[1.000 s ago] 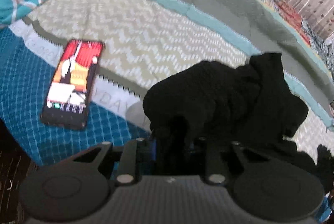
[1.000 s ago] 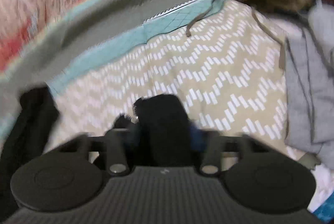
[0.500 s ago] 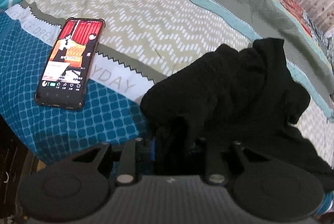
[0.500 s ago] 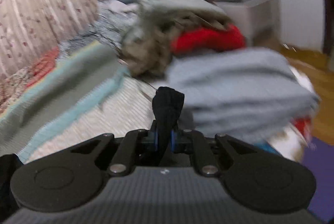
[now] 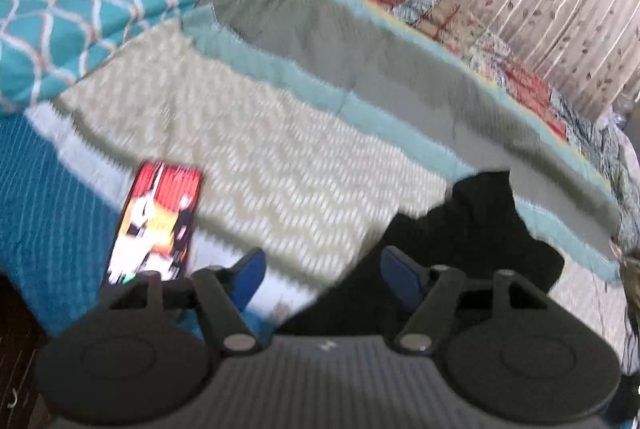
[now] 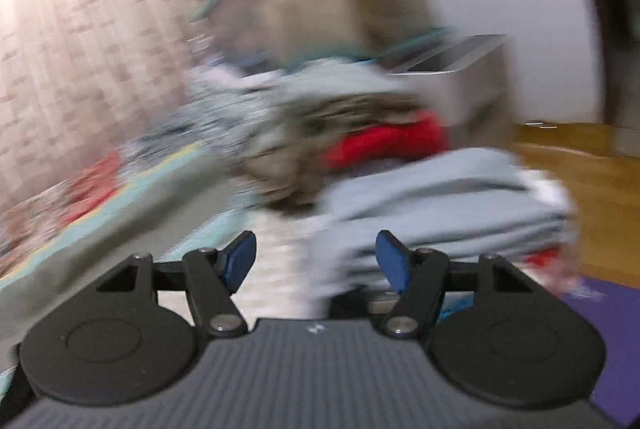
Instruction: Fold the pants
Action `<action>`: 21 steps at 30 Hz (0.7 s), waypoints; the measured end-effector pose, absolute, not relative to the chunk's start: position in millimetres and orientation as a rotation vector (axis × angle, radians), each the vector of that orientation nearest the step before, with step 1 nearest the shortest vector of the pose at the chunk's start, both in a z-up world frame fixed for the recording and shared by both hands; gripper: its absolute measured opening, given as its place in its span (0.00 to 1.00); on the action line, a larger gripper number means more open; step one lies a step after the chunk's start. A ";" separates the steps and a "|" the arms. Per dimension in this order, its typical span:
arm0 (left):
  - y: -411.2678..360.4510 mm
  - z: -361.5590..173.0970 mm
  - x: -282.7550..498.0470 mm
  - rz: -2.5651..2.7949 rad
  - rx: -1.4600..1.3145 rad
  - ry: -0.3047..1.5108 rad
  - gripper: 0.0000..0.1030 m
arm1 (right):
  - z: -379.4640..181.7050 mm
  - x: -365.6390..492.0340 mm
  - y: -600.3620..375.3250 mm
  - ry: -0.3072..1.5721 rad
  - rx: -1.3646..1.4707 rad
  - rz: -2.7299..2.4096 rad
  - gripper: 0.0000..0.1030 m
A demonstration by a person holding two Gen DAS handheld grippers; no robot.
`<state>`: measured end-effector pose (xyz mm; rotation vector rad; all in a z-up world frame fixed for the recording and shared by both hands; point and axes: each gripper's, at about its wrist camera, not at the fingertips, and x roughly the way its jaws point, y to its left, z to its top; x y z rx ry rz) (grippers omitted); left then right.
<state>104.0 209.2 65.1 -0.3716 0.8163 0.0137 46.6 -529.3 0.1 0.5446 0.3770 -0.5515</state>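
Pants (image 5: 476, 241), black, lie bunched on the bedspread (image 5: 280, 165) at abt 4 o'clock in the left wrist view, just past the left gripper (image 5: 322, 271). That gripper's blue pads (image 5: 248, 275) now stand wide apart w/ nothing between them; 0.5 s ago they were clamped on the black fabric. The right-hand pad sits against the heap's near edge, contact hard to judge thru blur. Phone (image 5: 156, 225), screen lit, lies at 9 o'clock of the gripper, its lower end hidden behind the left finger linkage.

Right gripper (image 6: 316, 257) has also let go: 0.5 s ago a black strip stood pinched in it, now its pads (image 6: 390, 261) are spread and bare. Pants don't show clearly in the right wrist view. Ahead at 12–2 o'clock is a pile of clothes (image 6: 360, 149), grey folded fabric (image 6: 444, 197) w/ a red piece above it, all heavily motion-blurred, so individual garments can't be told apart. Curtain (image 6: 80, 49) fills 10 o'clock, wood floor (image 6: 592, 165) at 3 o'clock.
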 end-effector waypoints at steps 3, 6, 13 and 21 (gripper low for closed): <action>175.4 68.0 147.8 -0.019 -0.239 0.790 0.70 | -16.5 100.7 -501.7 0.473 0.645 -0.316 0.66; 133.2 59.0 193.6 -0.086 -0.124 0.809 0.71 | -47.8 162.5 -464.1 0.614 0.742 -0.133 0.65; 59.0 -2.8 290.0 -0.151 0.046 1.021 0.68 | -111.8 264.5 -369.3 0.883 0.706 0.074 0.63; 24.4 -18.1 289.9 -0.096 0.144 1.004 0.06 | -90.2 298.7 -340.0 0.801 0.437 0.125 0.15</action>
